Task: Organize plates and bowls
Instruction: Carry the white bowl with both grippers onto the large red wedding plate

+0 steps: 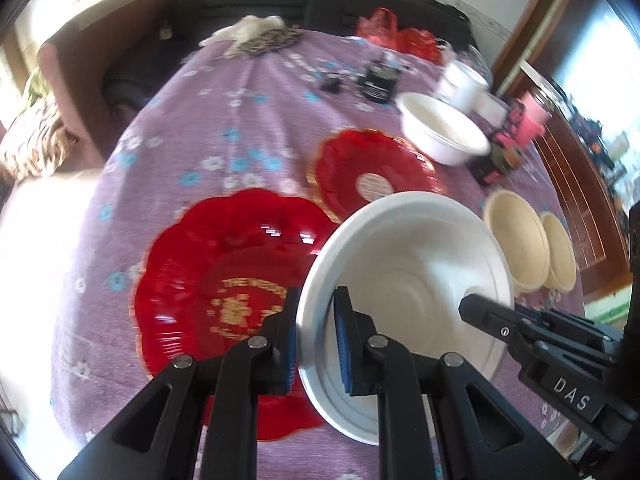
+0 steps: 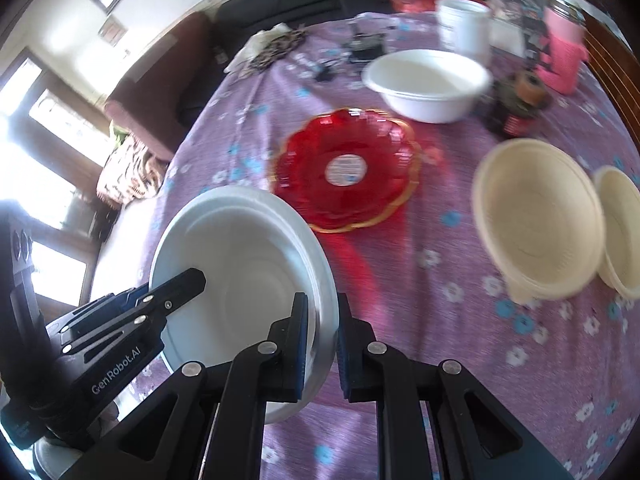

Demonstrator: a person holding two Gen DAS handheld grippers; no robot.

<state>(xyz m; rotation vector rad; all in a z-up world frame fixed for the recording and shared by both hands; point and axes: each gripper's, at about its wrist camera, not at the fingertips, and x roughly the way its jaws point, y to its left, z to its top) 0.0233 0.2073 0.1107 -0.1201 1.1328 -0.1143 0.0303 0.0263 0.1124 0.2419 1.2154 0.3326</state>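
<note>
At the left of the purple flowered tablecloth (image 1: 248, 112), a large red plate (image 1: 224, 280) lies flat, bare cloth beyond its far edge. Just right of it the left gripper (image 1: 316, 344) is clamped on the left rim of a white bowl (image 1: 408, 280), held tilted above the cloth. The right gripper (image 2: 322, 344) pinches the opposite rim. Behind lies a smaller red plate (image 2: 348, 168), apart from a second white bowl (image 2: 428, 84). Farther right two beige bowls (image 2: 536, 216) sit touching, near the table's edge.
</note>
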